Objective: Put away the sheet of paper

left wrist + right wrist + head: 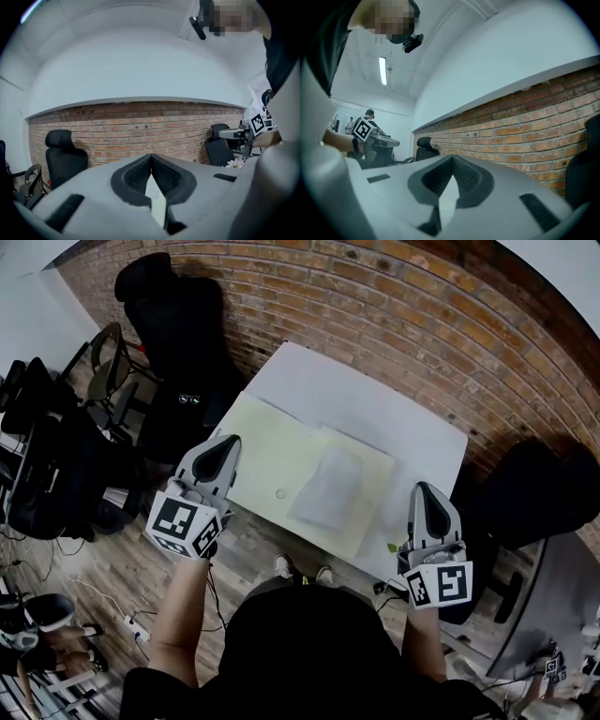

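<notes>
Sleeve (328, 488) on mat (262, 451) — contents unclear.

Left gripper (227, 441): held out ahead of the body on the left, pointing level and away from the person, jaws closed with tips meeting. Left cube (185, 524) sits at its rear, with the bare left forearm (183, 601) behind. Right gripper (424, 489): held out on the right, well apart from the left one, pointing level the same way, jaws likewise closed tip to tip. Right cube (439, 583) sits at its rear, with the right forearm (422, 643) behind.
</notes>
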A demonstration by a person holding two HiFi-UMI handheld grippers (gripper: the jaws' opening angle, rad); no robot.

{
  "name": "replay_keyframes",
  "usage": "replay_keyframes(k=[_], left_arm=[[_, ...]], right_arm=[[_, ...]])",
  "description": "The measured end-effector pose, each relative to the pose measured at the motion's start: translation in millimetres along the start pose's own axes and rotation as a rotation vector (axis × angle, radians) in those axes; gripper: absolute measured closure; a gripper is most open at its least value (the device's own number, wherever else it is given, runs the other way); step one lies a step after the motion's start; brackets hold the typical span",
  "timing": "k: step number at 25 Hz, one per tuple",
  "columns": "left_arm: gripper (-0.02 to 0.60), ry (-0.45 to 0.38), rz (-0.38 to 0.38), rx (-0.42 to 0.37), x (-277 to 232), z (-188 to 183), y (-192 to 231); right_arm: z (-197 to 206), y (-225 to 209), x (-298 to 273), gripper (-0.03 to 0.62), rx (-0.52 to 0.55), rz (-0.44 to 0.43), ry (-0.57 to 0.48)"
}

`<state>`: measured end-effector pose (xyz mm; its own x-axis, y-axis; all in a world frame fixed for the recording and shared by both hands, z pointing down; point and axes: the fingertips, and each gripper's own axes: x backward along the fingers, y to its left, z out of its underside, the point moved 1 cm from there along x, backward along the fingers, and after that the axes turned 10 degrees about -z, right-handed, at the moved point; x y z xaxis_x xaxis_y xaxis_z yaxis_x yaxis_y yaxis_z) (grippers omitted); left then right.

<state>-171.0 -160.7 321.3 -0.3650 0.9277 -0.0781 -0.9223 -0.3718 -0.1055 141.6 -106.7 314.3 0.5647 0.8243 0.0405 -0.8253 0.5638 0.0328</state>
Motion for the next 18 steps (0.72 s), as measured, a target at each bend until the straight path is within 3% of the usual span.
replay_keyframes(k=[9, 18], left_arm=[[0.555, -0.165, -0.093, -0.023, 52, -55, 11], [0.555, -0.236, -0.180, 0.028, 92, -65, 26]], right_arm=[[-6, -18, 6, 0.580, 0.019, 0.066, 0.005], [-13, -25, 12, 0.580, 0.033, 0.113, 0.011]])
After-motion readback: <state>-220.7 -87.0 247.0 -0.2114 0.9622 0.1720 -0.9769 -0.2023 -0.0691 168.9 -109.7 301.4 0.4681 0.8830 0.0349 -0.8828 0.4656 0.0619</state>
